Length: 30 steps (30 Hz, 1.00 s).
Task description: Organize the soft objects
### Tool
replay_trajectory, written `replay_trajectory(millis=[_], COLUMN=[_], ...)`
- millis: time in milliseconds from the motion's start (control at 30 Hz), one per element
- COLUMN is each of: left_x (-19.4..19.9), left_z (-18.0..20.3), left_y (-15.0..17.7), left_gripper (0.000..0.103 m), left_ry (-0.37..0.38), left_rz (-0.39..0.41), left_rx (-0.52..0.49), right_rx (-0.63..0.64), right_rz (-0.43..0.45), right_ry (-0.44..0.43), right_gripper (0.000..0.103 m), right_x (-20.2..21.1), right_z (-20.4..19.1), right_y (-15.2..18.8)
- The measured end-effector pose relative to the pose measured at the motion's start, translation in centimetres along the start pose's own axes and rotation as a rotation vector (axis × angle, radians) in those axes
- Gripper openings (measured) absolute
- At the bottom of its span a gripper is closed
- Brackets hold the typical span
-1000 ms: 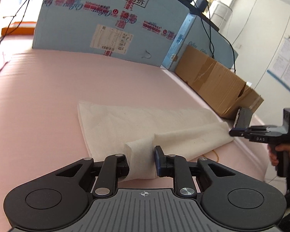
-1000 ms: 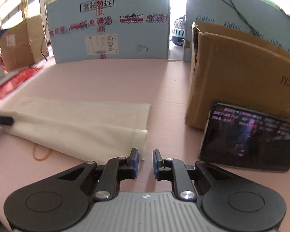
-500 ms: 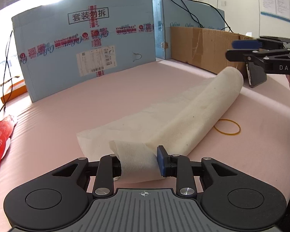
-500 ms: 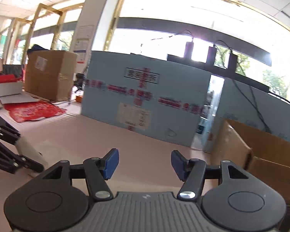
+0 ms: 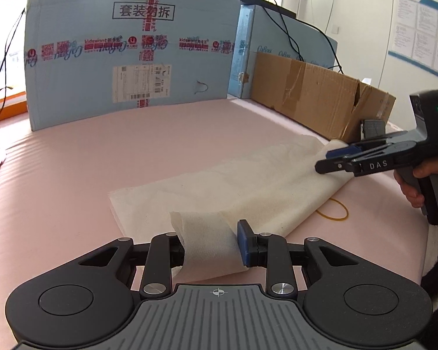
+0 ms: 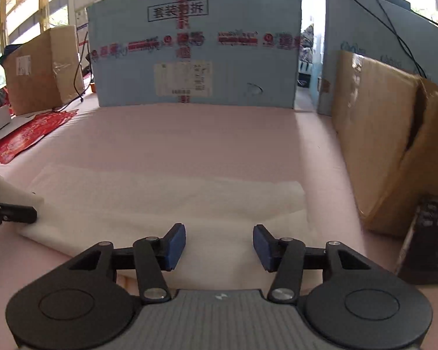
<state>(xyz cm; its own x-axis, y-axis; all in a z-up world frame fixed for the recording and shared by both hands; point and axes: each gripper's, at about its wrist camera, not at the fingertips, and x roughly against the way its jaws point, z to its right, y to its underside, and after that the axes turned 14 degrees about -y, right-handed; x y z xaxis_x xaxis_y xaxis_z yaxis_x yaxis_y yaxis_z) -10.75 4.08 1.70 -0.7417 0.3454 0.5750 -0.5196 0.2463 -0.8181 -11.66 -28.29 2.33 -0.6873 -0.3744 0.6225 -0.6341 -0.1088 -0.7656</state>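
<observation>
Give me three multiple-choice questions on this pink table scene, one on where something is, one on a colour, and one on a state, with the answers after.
1. Where does the thin yellow rubber band lie?
A. On the pink table beside the cream cloth's near edge
B. Inside the brown cardboard box
C. On top of the blue panel

2. What colour are the pads on the gripper fingers?
A. Red
B. Blue
C. Green

3. What is the left gripper doing?
A. Hanging with nothing between its fingers
B. Pinching a raised fold of the cream cloth
C. Gripping the rubber band

Answers: 1 A, the band rests on the bare pink table at the cloth's edge. 2 B, the pads show blue. 3 B, a cloth fold stands between its fingers.
</observation>
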Motion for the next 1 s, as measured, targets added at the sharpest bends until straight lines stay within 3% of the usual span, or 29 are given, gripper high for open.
replay_trajectory(millis=[167, 267, 367, 467, 600, 633, 667, 767, 867, 1000], left_x=[0.3, 0.1, 0.3, 0.6, 0.6, 0.6, 0.7, 0.5, 0.0, -0.5], left_z=[0.0, 0.2, 0.1, -0.1, -0.5, -0.6, -0.8, -1.4, -1.8, -1.0], left_y=[0.1, -0.1, 0.0, 0.0, 0.0, 0.0, 0.0, 0.0, -0.1, -0.3], left_gripper=[0.033, 0.033, 0.032, 0.032, 0.032, 0.032, 0.032, 0.032, 0.032, 0.033], left_ry=[-0.018, -0.01, 0.002, 0.018, 0.031, 0.032, 0.033, 0.044, 0.053, 0.003], left_rz=[0.016, 0.01, 0.018, 0.031, 0.033, 0.035, 0.037, 0.031, 0.009, -0.009], left_rx=[0.013, -0.006, -0.007, -0.001, 0.014, 0.02, 0.031, 0.069, 0.096, 0.055], right_rx=[0.014, 0.098, 0.151, 0.073, -0.088, -0.122, -0.153, -0.174, -0.12, -0.004], right_rz=[0.018, 0.11, 0.179, 0.187, 0.12, 0.111, 0.103, 0.078, 0.046, -0.023], right_ry=[0.049, 0.026, 0.035, 0.075, 0.015, -0.01, -0.035, -0.024, 0.02, 0.122], right_gripper=[0.054, 0.054, 0.068, 0.075, 0.074, 0.064, 0.043, 0.019, 0.017, 0.017], right_x=[1.1, 1.9, 2.6, 3.1, 2.9, 2.6, 2.4, 3.3, 4.1, 3.2], right_z=[0.1, -1.2, -1.3, 0.8, 4.5, 5.0, 5.5, 5.9, 5.1, 3.2], right_y=[0.9, 0.4, -0.9, -1.7, -1.8, -1.7, -1.5, -0.9, -0.4, -0.1])
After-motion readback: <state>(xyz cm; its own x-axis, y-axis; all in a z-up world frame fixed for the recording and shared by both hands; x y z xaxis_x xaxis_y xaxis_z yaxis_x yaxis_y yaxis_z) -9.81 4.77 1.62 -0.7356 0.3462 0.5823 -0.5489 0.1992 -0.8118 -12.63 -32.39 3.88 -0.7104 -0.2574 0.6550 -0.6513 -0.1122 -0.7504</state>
